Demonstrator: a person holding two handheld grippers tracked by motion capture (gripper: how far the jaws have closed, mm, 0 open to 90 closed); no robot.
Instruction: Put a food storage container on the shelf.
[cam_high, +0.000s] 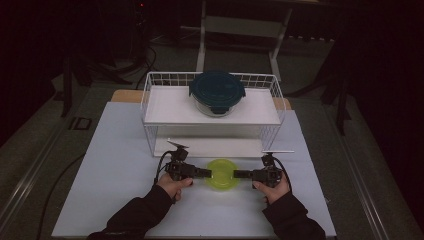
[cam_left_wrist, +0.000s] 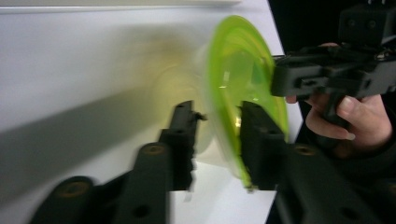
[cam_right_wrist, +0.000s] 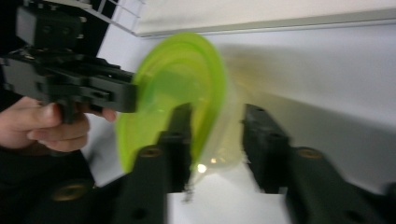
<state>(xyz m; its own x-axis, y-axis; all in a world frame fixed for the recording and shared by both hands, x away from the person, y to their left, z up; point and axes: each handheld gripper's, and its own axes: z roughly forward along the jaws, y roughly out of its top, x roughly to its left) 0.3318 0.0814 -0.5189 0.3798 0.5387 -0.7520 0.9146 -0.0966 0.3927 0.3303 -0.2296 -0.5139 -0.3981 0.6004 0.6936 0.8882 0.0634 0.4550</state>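
Green-lidded container between left claw and right claw, jaws astride its edges.

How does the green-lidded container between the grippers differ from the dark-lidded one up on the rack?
The green-lidded container sits on the white table in front of the wire rack; the dark-lidded container sits on the rack's top shelf. The green lid is bright and translucent; the other is dark teal with side clips. The green one looks smaller and has a gripper at each side; the dark one is untouched. Both are round with clear bodies.
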